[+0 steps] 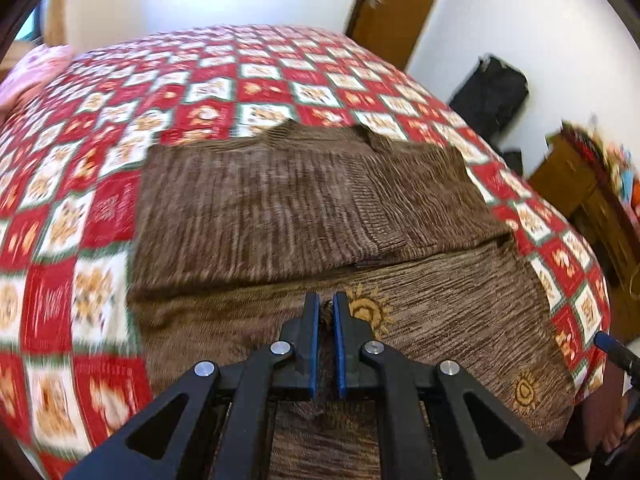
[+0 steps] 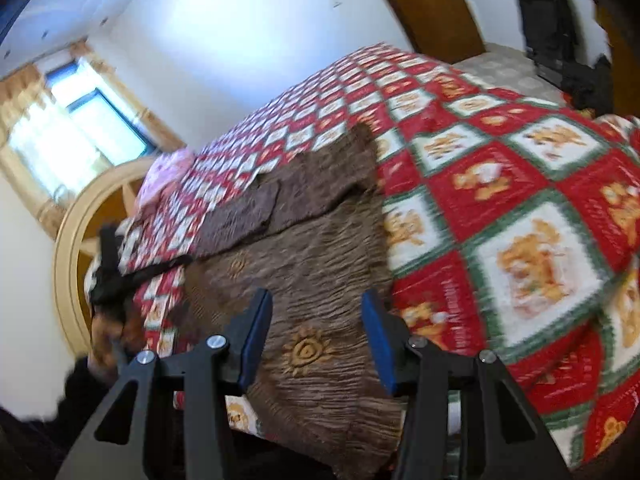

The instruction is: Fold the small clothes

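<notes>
One sweater (image 1: 304,208) lay on the bed (image 1: 80,200), sleeves already folded in. I had the left gripper (image 1: 326,320) clamped on its near hem; right gripper (image 2: 316,336) stood apart, holding nothing. Next I judged: right grabs hem, both carry it forward.

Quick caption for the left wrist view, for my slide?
Left gripper shut on the near edge of a brown knit garment spread across a red-and-white patchwork bedspread.

Brown knit sweater (image 1: 280,208) on the bed

Ribbed and mottled, with sun motifs; spread flat, a sleeve apparently folded across its body, its near hem hanging over the edge.
</notes>
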Motion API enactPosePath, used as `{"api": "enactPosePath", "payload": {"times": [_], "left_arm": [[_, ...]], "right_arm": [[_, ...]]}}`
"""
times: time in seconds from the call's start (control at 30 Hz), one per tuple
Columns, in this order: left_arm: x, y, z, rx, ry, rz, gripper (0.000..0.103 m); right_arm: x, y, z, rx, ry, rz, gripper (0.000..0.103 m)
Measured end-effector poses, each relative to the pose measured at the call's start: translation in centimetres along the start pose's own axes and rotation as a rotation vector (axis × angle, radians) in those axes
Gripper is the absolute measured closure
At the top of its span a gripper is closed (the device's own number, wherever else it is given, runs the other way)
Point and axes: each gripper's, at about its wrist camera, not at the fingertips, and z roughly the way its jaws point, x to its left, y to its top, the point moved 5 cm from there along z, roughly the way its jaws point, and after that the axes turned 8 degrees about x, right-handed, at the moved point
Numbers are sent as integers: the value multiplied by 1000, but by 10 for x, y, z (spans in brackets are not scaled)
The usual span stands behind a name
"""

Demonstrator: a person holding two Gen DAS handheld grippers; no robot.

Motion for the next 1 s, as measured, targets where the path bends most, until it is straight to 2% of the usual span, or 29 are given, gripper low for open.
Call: {"api": "enactPosePath", "payload": {"times": [0.1, 0.27, 0.4, 0.5, 0.67, 0.73, 0.8, 0.87, 0.93, 0.97, 1.0], "left_arm": [[3, 12, -12, 1, 13, 61, 96], [23, 16, -42, -73, 53, 131, 94], [38, 2, -40, -43, -19, 120, 93], [47, -10, -39, -43, -2, 130, 93], [66, -27, -35, -35, 68, 169, 92], [74, -28, -35, -49, 59, 155, 92], [81, -27, -35, -61, 46, 141, 92], [84, -26, -37, -94, 68, 159, 92], [82, -25, -39, -115, 106, 203, 92], [81, -26, -39, -118, 112, 228, 92], [78, -27, -39, -118, 109, 259, 92]], "right_arm": [[25, -3, 20, 44, 4, -78, 38], [67, -2, 52, 97, 36, -199, 38], [100, 3, 98, 181, 31, -275, 38], [134, 2, 137, 258, 13, -384, 38], [184, 2, 195, 291, -110, -580, 38], [196, 5, 218, 289, -152, -603, 27], [201, 6, 240, 304, -188, -593, 24], [203, 2, 257, 342, -177, -565, 24], [199, -6, 269, 389, -176, -557, 27], [196, -7, 267, 375, -187, -565, 33], [194, -5, 262, 357, -197, -574, 56]]}}
